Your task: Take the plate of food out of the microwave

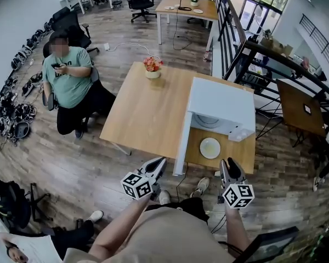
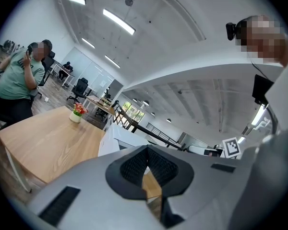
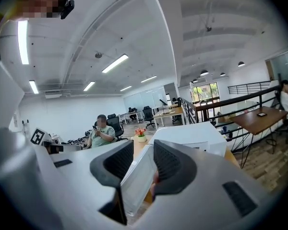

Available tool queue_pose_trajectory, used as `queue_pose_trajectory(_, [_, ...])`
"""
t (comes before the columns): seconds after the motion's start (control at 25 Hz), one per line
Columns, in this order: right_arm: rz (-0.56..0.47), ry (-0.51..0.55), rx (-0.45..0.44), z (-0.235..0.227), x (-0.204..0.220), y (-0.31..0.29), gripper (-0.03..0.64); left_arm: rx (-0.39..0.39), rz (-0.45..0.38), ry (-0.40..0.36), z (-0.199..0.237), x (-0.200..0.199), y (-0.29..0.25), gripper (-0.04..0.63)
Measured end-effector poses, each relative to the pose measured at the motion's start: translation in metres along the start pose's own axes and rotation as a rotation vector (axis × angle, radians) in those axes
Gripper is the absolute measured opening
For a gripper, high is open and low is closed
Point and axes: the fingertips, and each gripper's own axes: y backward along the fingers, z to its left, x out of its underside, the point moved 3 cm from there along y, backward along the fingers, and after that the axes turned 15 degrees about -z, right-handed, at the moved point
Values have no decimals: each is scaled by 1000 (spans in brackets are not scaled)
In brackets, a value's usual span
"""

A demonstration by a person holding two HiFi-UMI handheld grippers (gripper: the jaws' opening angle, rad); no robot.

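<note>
In an open office, a microwave stands on the wooden table with its door wide open. The plate already lies outside it, near the table's front edge, so the removal looks done. The left gripper has its jaws together and empty. The right gripper has its jaws partly apart and holds nothing.

A beige shirt is worn, with dark trousers and pale shoes seen beyond it. The left gripper and the right gripper are cased in smooth light-grey shells, each narrowed toward its two jaws. A marker cube, printed with black-and-white squares, is fixed at the rear of each gripper. The jaws are lined with black ribbed pads, and dark rectangular slots are set into the shells.
</note>
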Motion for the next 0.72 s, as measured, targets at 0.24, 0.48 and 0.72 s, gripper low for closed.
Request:
queue_pose_trajectory(0.24, [-30,-14,-10,3,-4,-8,138,1,2,7,1,2,-3,3])
queue_pose_trajectory(0.48, [-17,-21,6,-6,-2,-15,138,-7,-4,23,5,-3,-7,3])
queue_pose_trajectory(0.72, [-2,-6,3,-19,-3,-16,138,23,24,33,-5,9,-15,3])
